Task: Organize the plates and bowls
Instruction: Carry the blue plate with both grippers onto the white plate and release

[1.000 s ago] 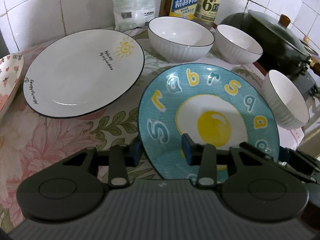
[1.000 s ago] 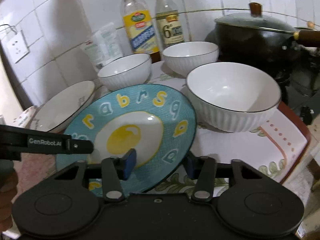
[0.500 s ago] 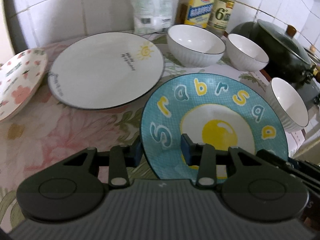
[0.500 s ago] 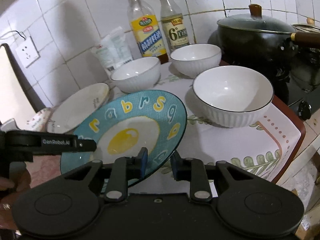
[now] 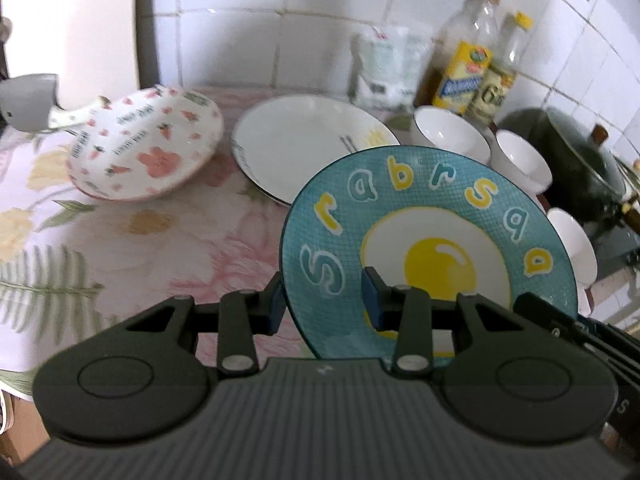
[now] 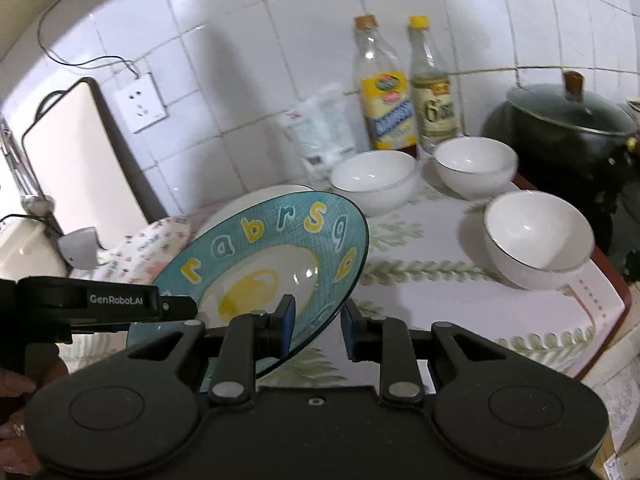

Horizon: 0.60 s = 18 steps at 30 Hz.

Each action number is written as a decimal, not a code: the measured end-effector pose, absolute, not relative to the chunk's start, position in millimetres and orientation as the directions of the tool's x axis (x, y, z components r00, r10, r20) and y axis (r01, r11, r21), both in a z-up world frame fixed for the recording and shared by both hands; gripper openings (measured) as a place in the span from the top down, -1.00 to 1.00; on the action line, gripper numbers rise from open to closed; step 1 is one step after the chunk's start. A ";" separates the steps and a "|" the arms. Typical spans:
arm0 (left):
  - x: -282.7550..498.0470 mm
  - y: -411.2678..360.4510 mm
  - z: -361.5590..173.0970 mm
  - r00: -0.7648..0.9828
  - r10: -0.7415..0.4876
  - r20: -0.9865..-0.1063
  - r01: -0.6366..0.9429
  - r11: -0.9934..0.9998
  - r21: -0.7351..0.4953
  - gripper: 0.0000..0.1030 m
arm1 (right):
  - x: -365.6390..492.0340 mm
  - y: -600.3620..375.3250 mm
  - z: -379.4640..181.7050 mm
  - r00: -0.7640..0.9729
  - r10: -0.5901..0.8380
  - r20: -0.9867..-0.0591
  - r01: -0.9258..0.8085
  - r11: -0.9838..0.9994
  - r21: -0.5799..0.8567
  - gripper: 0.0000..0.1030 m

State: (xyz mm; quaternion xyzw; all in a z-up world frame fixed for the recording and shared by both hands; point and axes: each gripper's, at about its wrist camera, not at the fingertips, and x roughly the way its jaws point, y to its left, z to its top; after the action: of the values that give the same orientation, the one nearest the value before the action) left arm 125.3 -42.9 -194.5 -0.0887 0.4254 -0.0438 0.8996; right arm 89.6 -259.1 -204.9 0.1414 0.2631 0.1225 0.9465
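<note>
A blue plate with a fried-egg picture and letters hangs tilted above the flowered tablecloth, gripped from two sides. My left gripper is shut on its near-left rim. My right gripper is shut on the near-right rim of the blue plate. The left gripper's black body shows at the left of the right wrist view. Behind lie a white plate with a sun drawing and a floral plate. Three white bowls stand at the right.
Two bottles and a white bag stand against the tiled wall. A dark lidded pot sits at the far right. A cutting board leans at the left. A hand shows at lower left.
The right gripper's jaws closed onto the blue plate's rim. Both grippers rose and moved left with the plate, lifting it off the cloth. The floral plate came fully into view.
</note>
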 end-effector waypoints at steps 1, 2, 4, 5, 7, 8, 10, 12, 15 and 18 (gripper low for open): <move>125.1 -38.0 -190.8 0.643 -0.147 -0.752 -0.005 0.981 -0.196 0.27 | 91.0 -254.1 -200.6 0.830 0.312 -0.463 -0.169 0.931 0.324 0.43; 125.3 -34.7 -188.0 0.650 -0.141 -0.746 -0.013 0.981 -0.196 0.27 | 92.9 -249.7 -196.7 0.829 0.316 -0.461 -0.180 0.932 0.315 0.43; 128.0 -25.2 -181.6 0.666 -0.128 -0.735 -0.030 0.980 -0.198 0.27 | 98.5 -242.7 -189.7 0.828 0.329 -0.454 -0.206 0.932 0.299 0.43; 130.4 -21.4 -178.9 0.670 -0.123 -0.732 -0.036 0.980 -0.198 0.27 | 102.9 -239.7 -186.1 0.826 0.338 -0.451 -0.220 0.930 0.294 0.43; 136.0 -15.2 -174.2 0.681 -0.116 -0.723 -0.038 0.980 -0.194 0.27 | 111.6 -234.9 -180.2 0.824 0.356 -0.442 -0.241 0.925 0.294 0.43; 139.7 -13.2 -172.4 0.687 -0.114 -0.718 -0.036 0.981 -0.190 0.27 | 116.6 -233.1 -177.3 0.822 0.362 -0.439 -0.249 0.923 0.293 0.43; 149.2 -8.6 -169.3 0.695 -0.113 -0.710 -0.029 0.982 -0.185 0.27 | 129.3 -229.2 -172.2 0.818 0.374 -0.437 -0.268 0.920 0.287 0.43; 159.7 -6.8 -168.5 0.702 -0.107 -0.704 -0.023 0.985 -0.173 0.27 | 141.3 -227.4 -169.7 0.815 0.385 -0.432 -0.279 0.915 0.291 0.43; 175.9 -4.8 -170.1 0.706 -0.101 -0.701 -0.022 0.986 -0.165 0.27 | 159.5 -225.3 -169.1 0.805 0.405 -0.432 -0.290 0.906 0.309 0.42; 192.6 -0.8 -178.5 0.695 -0.113 -0.710 -0.034 0.981 -0.189 0.27 | 176.3 -221.3 -169.8 0.803 0.407 -0.437 -0.296 0.907 0.300 0.42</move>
State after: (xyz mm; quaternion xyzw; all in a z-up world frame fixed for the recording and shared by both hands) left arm 192.6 -0.8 -178.5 -0.0943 0.3898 -0.0214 0.9158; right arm 176.3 -221.3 -169.8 0.1092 0.2530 0.1863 0.9431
